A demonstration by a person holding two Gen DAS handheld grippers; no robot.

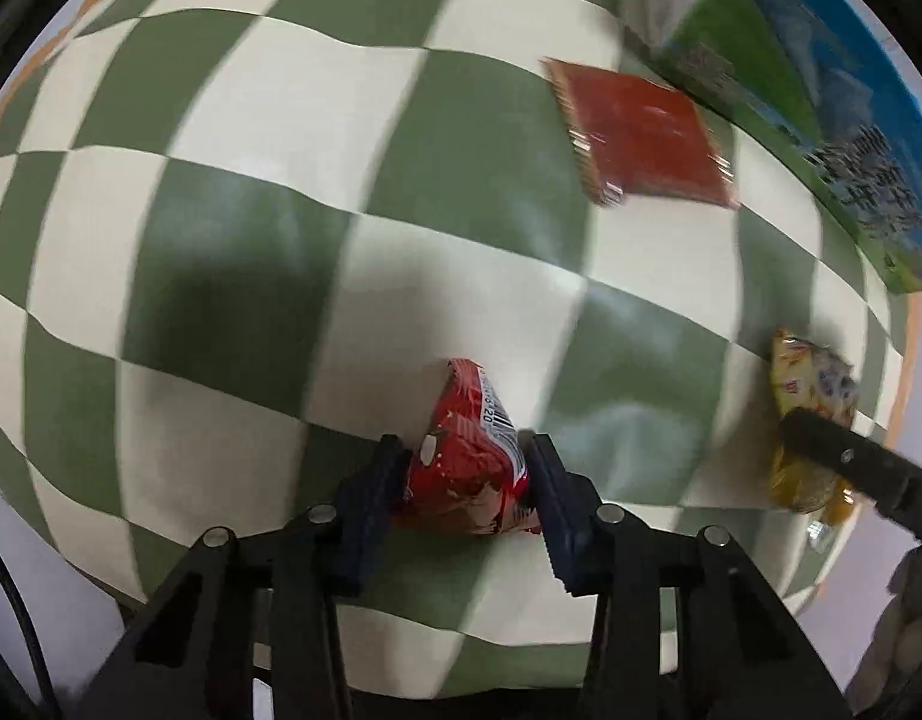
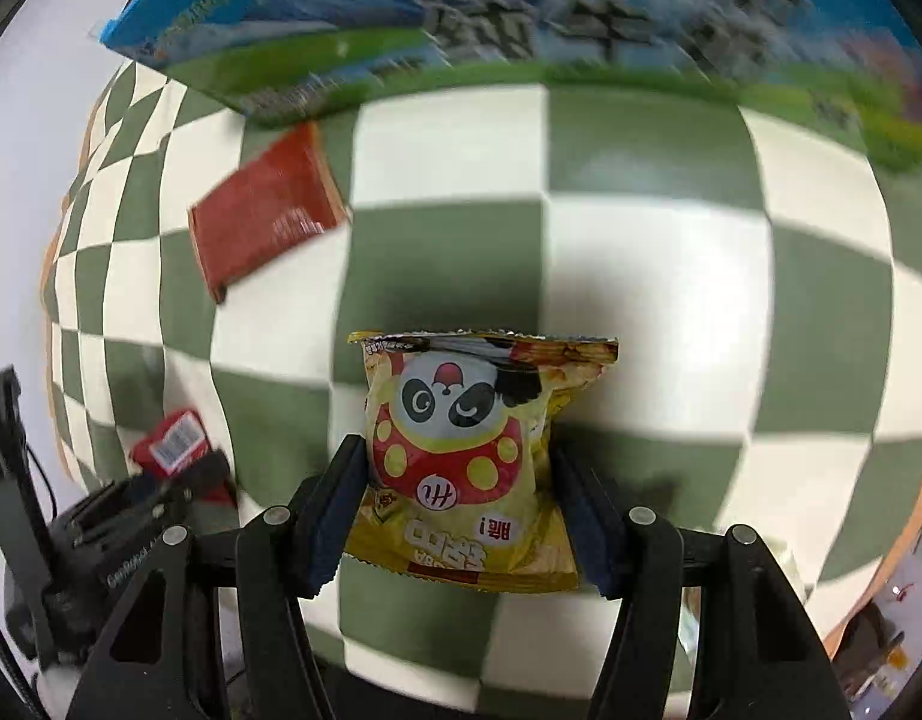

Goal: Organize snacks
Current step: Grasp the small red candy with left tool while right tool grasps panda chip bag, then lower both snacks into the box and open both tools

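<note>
In the left wrist view a small red snack packet [image 1: 461,480] with a barcode lies on the green and white chequered cloth [image 1: 251,192]. My left gripper [image 1: 463,441] is shut on it, both blue pads pressing its sides. In the right wrist view a yellow packet with a panda picture [image 2: 461,468] sits between the fingers of my right gripper [image 2: 458,447]. Its pads pinch the packet's waist. The yellow packet [image 1: 808,384] also shows at the right edge of the left view, under a black finger [image 1: 844,456]. The red packet [image 2: 173,441] appears at lower left in the right view.
A flat dark red sachet [image 1: 640,138] [image 2: 263,216] lies on the cloth farther off. Behind it stands a large blue and green printed box [image 1: 820,108] [image 2: 520,12]. The cloth's orange border [image 2: 898,528] and pale floor lie beyond its edges.
</note>
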